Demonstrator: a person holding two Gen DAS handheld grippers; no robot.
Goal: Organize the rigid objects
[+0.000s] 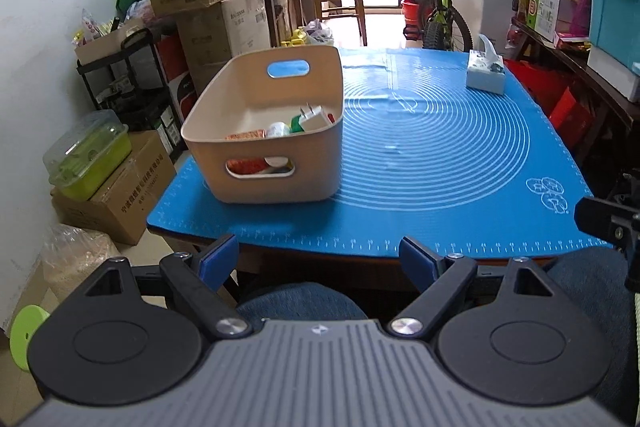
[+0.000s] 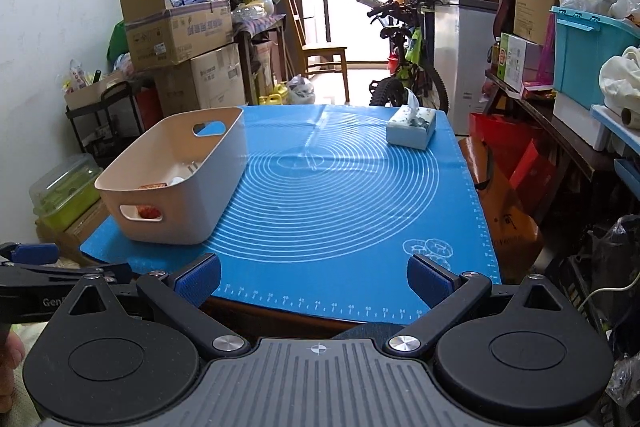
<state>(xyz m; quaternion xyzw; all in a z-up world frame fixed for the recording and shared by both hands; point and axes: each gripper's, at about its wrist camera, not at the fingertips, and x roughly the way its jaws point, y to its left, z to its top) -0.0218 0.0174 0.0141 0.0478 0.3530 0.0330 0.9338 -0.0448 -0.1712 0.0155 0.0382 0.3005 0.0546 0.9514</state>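
Blue silicone covers the table point(image 1: 568, 247): a baking mat point(image 1: 420, 163) printed with white concentric rings, and on its left part stands our beige plastic bin point(image 1: 276, 183) with cut-out handles. Inside the bin we see a white plug adapter point(image 1: 314, 117), a small white bottle point(image 1: 279, 129), something green point(image 1: 297, 125) between those two, and an orange packet point(image 1: 245, 136) nearest the front wall; more red and white pieces show through the near handle slot, too hidden to name. A tissue box point(image 1: 485, 75) sits at the far right of the mat, well apart from the bin.

We hold the left gripper point(image 1: 322, 259) near the table's front edge, jaws wide apart with nothing between the blue pads point(image 1: 218, 259). The right gripper point(image 2: 314, 279) hangs likewise at the near edge, its jaws spread and empty. Below the left gripper, a knee in blue denim point(image 1: 300, 301) shows under the table.
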